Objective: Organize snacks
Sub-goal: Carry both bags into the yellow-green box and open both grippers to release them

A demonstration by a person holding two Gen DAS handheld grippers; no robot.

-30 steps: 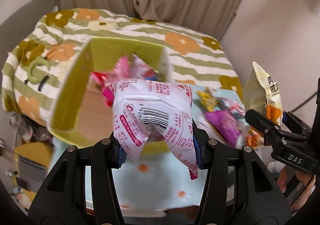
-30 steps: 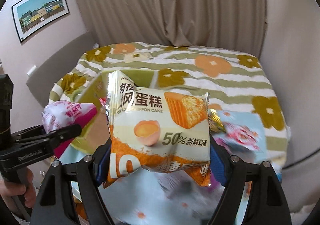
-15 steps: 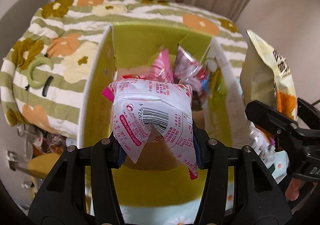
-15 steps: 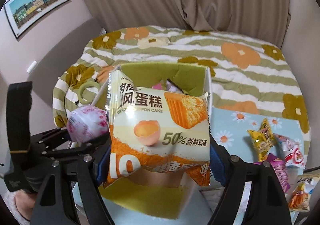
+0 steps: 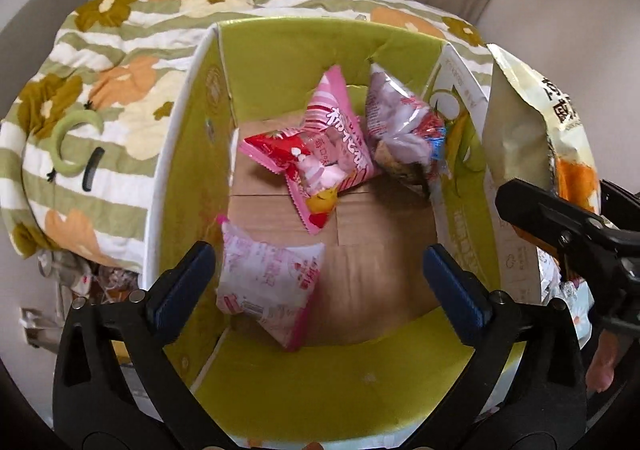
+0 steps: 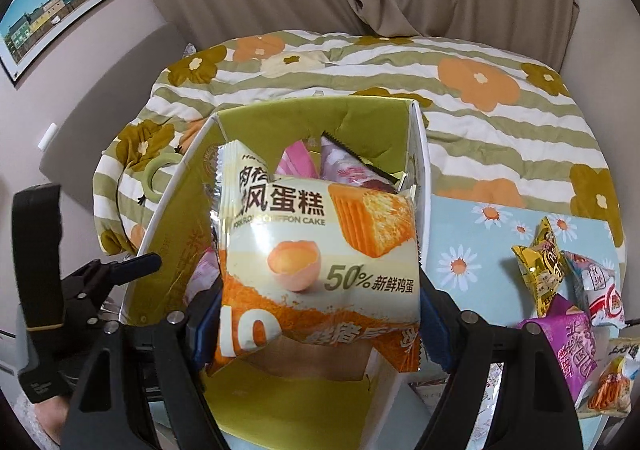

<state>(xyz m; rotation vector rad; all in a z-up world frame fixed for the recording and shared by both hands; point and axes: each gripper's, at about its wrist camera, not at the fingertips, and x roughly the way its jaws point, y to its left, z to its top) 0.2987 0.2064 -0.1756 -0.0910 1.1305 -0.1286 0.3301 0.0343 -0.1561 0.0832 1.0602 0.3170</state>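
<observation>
The left gripper (image 5: 320,282) hangs released over the box (image 5: 280,49); a pink packet (image 5: 268,282) lies inside at lower left, likely dropped for sorting; the right gripper (image 6: 320,314) clasps the cake packet (image 6: 316,250) at frame centre, over the box, ready to follow.

Black tongs (image 5: 320,278), blue pads (image 5: 454,288), silver screws.
</observation>
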